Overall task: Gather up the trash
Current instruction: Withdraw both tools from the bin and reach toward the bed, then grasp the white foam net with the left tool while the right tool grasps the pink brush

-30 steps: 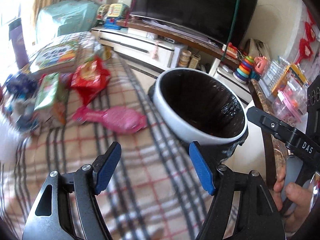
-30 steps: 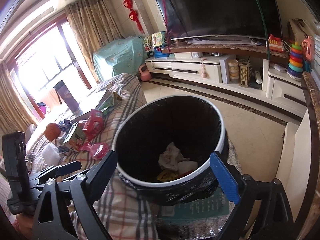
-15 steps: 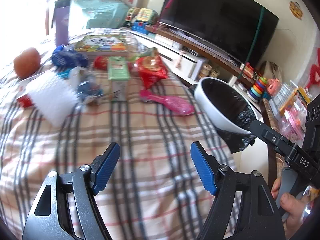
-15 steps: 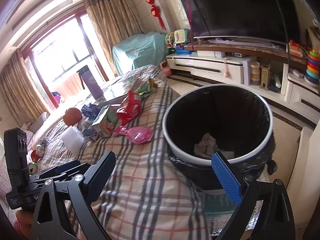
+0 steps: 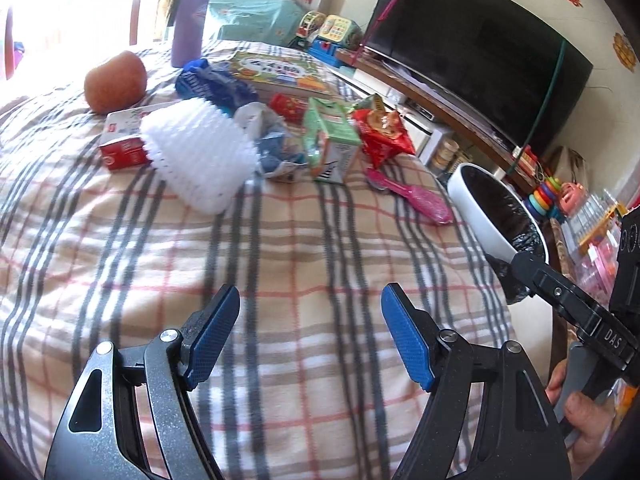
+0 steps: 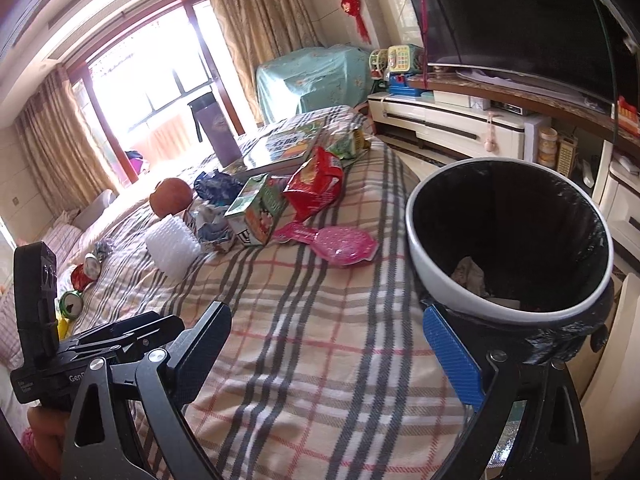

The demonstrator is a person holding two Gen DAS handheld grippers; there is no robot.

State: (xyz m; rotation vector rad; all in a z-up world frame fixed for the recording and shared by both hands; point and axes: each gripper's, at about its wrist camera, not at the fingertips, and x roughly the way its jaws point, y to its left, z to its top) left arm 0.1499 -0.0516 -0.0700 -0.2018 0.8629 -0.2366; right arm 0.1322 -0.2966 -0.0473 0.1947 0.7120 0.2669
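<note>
Trash lies heaped at the far side of the plaid cloth (image 5: pixel 304 264): a red snack bag (image 5: pixel 382 130) (image 6: pixel 316 188), a green carton (image 5: pixel 330 140) (image 6: pixel 258 210), crumpled blue-white wrappers (image 5: pixel 276 148), a white foam sleeve (image 5: pixel 200 156) (image 6: pixel 172 248) and a red-white box (image 5: pixel 122 146). The white bin with a black liner (image 6: pixel 508 240) (image 5: pixel 500 216) stands at the cloth's right edge, with paper scraps inside. My left gripper (image 5: pixel 310 328) hovers open over bare cloth, well short of the heap. My right gripper (image 6: pixel 328 344) is open too, empty, its right finger just in front of the bin.
A pink hairbrush (image 6: pixel 332 242) (image 5: pixel 412 196) lies between the heap and the bin. An orange fruit (image 5: pixel 116 80), a purple flask (image 5: pixel 188 16) and a picture book (image 5: pixel 280 72) sit behind the heap. Cans (image 6: pixel 80 280) lie far left. A TV stand (image 6: pixel 460 128) runs behind.
Both views have swung left, away from the bin and toward the trash heap, which now sits more central. Both grippers stayed open and empty.
</note>
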